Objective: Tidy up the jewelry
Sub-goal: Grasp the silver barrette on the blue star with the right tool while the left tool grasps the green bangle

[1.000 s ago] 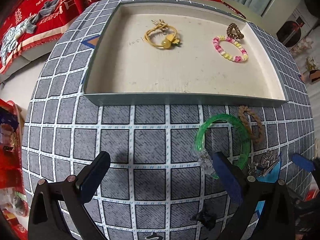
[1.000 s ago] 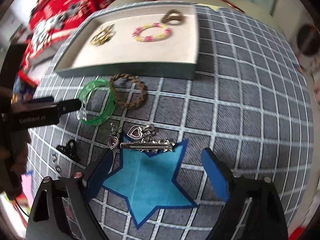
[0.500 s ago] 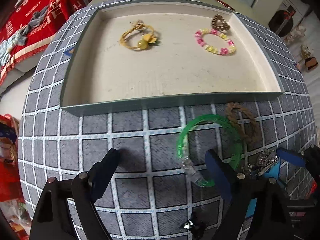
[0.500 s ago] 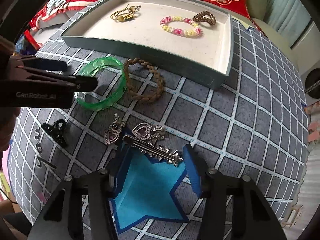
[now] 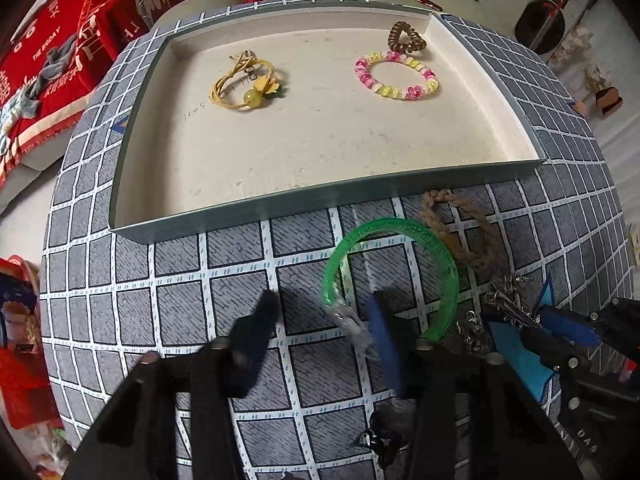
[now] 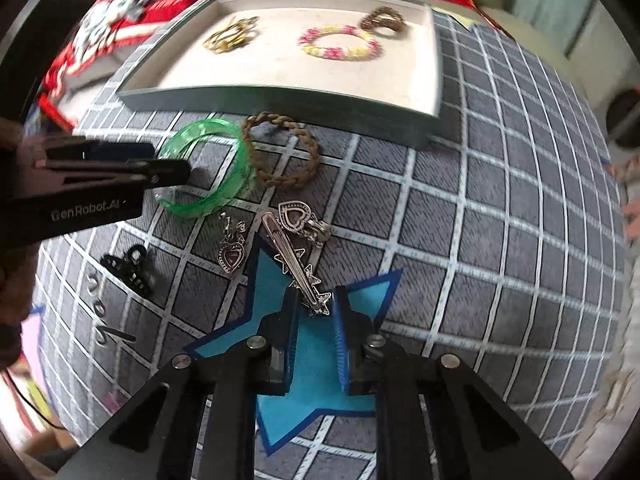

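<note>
Pick phase, both hands at once: 3 pieces already sit in the tray (image 5: 224,216), the rest is still loose on the cloth. Left gripper (image 5: 324,320) is closing around the near rim of the green bangle (image 5: 440,252); its clear section lies between the jaws, and motion blur hides whether the pads touch it yet, so I read it as not clamped. Right gripper (image 6: 316,304) is closing on the tail of the silver star hair clip (image 6: 294,258); the jaws stand narrow with the clip end between them, contact looks imminent but a sliver of gap shows. Next, I'd judge: finish both pinches, lift straight up, carry forward over the tray wall and drop clear of the beaded bracelet (image 5: 394,76). The bangle is rigid, glossy translucent plastic, a thin curved rim, so it could squirt out sideways. The clip is flat, slim metal, low on the felt star (image 6: 320,360), so the pads need to get right down. Just ahead of the clip lie 2 heart pendants (image 6: 296,216) that might snag. The braided brown ring (image 6: 280,152) touches the bangle's far side and may drag along.
</note>
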The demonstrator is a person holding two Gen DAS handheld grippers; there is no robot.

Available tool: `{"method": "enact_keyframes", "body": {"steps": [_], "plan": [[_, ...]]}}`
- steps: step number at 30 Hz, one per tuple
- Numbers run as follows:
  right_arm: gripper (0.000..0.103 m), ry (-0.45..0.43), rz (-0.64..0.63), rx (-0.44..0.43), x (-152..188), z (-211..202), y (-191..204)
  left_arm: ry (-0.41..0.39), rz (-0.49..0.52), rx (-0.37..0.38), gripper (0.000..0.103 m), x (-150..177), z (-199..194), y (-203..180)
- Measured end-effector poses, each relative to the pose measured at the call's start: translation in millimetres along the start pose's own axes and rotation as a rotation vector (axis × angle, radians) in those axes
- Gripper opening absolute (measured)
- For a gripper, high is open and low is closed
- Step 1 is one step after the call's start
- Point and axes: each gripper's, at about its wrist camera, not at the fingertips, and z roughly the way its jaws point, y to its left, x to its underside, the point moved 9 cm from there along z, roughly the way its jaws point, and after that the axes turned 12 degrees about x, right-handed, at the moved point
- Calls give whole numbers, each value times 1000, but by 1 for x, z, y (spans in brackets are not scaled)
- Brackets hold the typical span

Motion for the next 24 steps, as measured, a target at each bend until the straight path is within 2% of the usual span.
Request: {"method": "enact_keyframes", "body": {"steps": [1,4,12,18,24], "plan": [[18,5,28,-13,1,-1,-2,-2,4,9,38,0,0,-2],[18,19,101,-45,4,-3,-9,-6,-1,31,26,1,-1,-5],[18,13,176,-86,11,-14,-20,-33,-24,69,25,12,-14,-1],[18,0,214,-110,13,-27,-20,-62,-28,81,25,5,-28,7],[18,-15,219,-111,10,-35,-16,-87,-35,89,25,22,-67,34]]}}
